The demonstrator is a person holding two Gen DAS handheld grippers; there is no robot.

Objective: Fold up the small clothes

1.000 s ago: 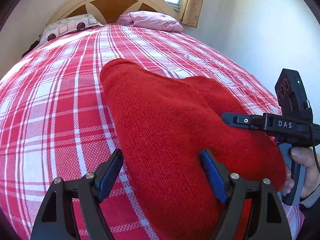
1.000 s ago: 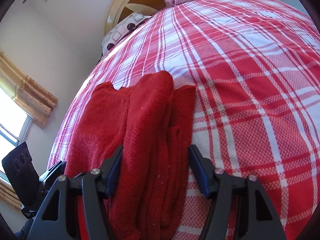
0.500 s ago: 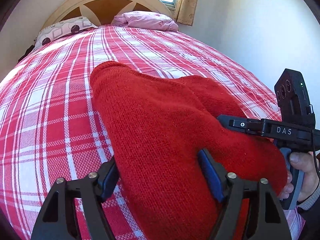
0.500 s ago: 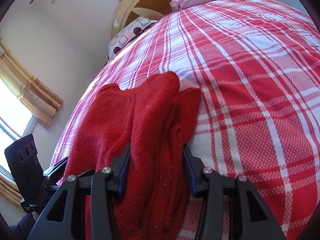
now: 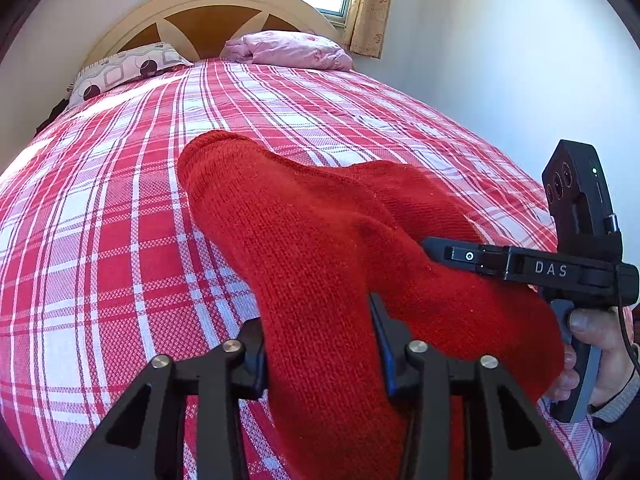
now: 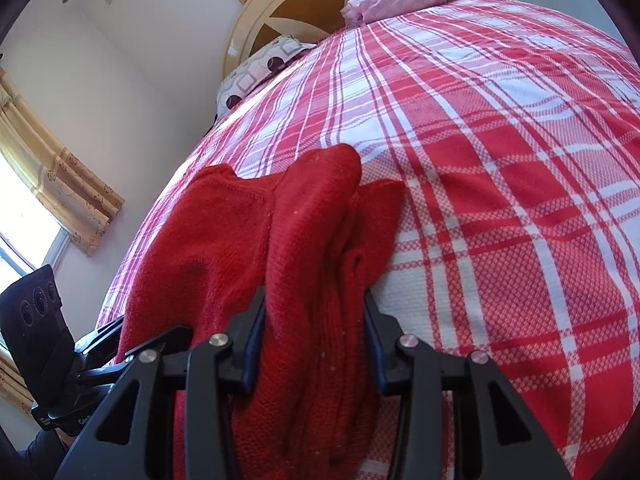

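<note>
A red knitted garment (image 5: 320, 240) lies folded on the red-and-white plaid bed (image 5: 100, 240). In the left wrist view my left gripper (image 5: 320, 344) has its jaws closing on the garment's near end, with both blue pads against the knit, which bulges up between them. My right gripper (image 6: 314, 320) is also closing, its pads pressing a stack of folded layers (image 6: 332, 248) at the garment's other side. The right gripper's body (image 5: 520, 268) and the hand (image 5: 596, 340) holding it show at the right of the left wrist view.
A patterned pillow (image 5: 124, 72) and a pink pillow (image 5: 288, 50) lie at the far end by the headboard (image 5: 208, 12). A white wall (image 5: 500, 60) runs along the bed's right side. A curtained window (image 6: 60, 184) shows on the left of the right wrist view.
Both grippers' jaws have narrowed from wide apart to pressing on the red knit. The garment's near end now stands bunched higher between the left pads.
</note>
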